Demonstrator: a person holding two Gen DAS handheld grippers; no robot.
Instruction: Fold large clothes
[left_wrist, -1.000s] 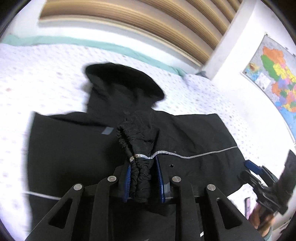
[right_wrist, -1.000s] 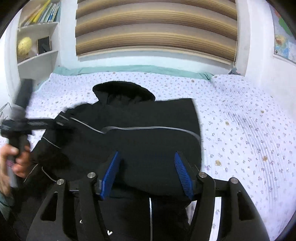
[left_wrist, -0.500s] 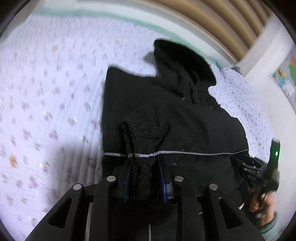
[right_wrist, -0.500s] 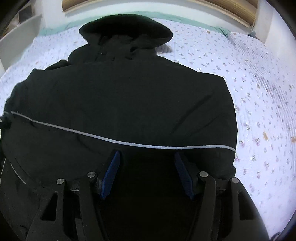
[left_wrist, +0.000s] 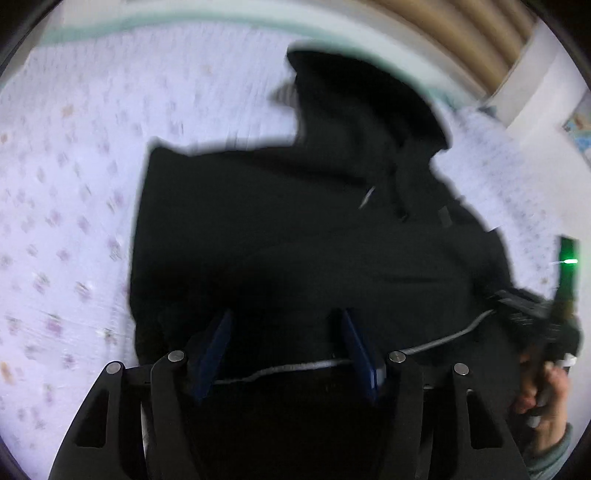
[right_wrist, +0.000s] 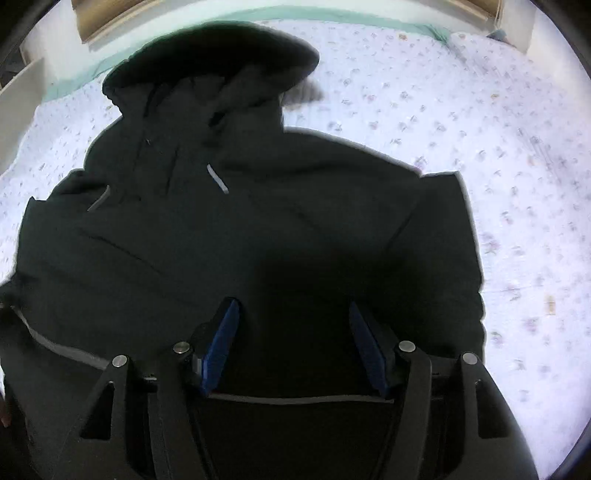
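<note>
Black jacket (right_wrist: 258, 229) lies mid-bed (right_wrist: 480, 129), sides in, hood out – left tool (left_wrist: 286, 345) opening w/ nothing gripped, right tool (right_wrist: 293, 341) half-open, empty; crosswise folds left.

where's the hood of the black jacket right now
In the right wrist view the hood lies at the top left, at the far end of the black jacket on the flowered bedspread, near the green strip.
</note>
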